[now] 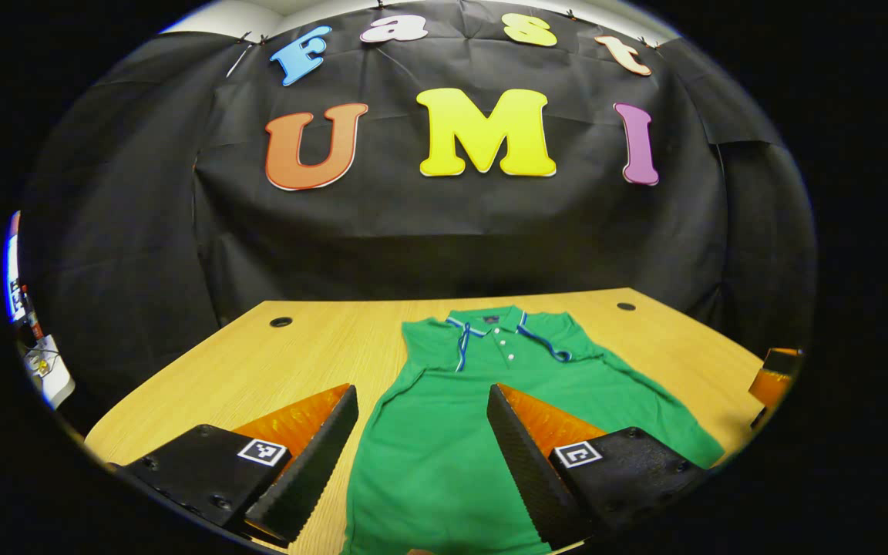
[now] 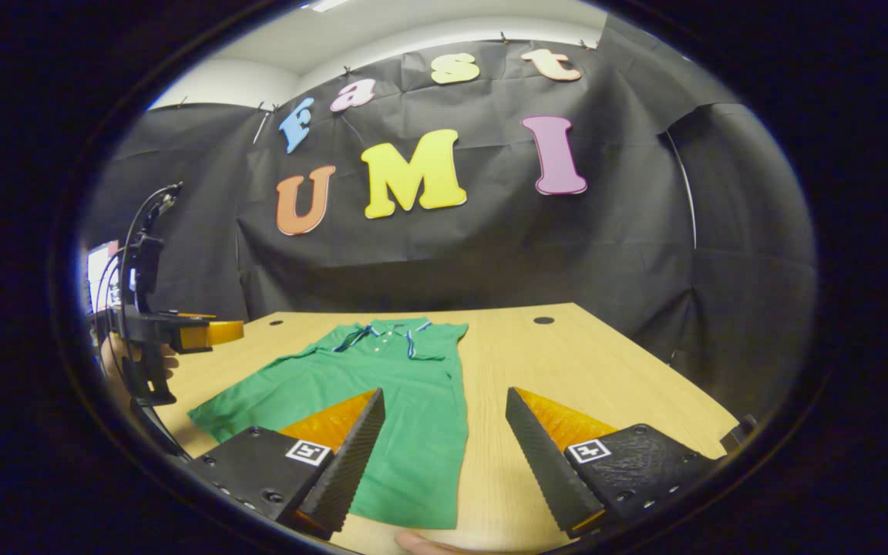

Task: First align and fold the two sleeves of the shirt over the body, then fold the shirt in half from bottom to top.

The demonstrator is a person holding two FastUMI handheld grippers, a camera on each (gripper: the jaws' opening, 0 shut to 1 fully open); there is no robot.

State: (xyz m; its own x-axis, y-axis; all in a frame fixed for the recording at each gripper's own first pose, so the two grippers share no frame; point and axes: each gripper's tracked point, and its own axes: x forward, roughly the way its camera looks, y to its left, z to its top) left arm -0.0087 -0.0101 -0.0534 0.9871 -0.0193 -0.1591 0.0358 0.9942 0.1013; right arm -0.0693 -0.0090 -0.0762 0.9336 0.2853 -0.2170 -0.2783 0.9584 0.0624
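Note:
A green polo shirt (image 1: 444,432) lies flat on the wooden table (image 1: 297,362), collar (image 1: 490,320) toward the wall and buttons up. Its side edges run fairly straight, with the shoulder cloth lying in over the body. My left gripper (image 1: 421,462) hovers open over the shirt's lower left part, holding nothing. In the right gripper view the shirt (image 2: 405,408) lies ahead and to the left. My right gripper (image 2: 448,462) is open above the shirt's right edge, one finger over cloth and the other over bare table. The left gripper (image 2: 197,333) shows at the left, held by a hand.
The table (image 2: 613,385) has round cable holes at its back corners (image 1: 280,321) (image 2: 543,320). The black cloth wall stands right behind it. Cables and a stand (image 2: 143,254) are off the left edge. The right gripper (image 1: 774,378) shows at the far right of the left gripper view.

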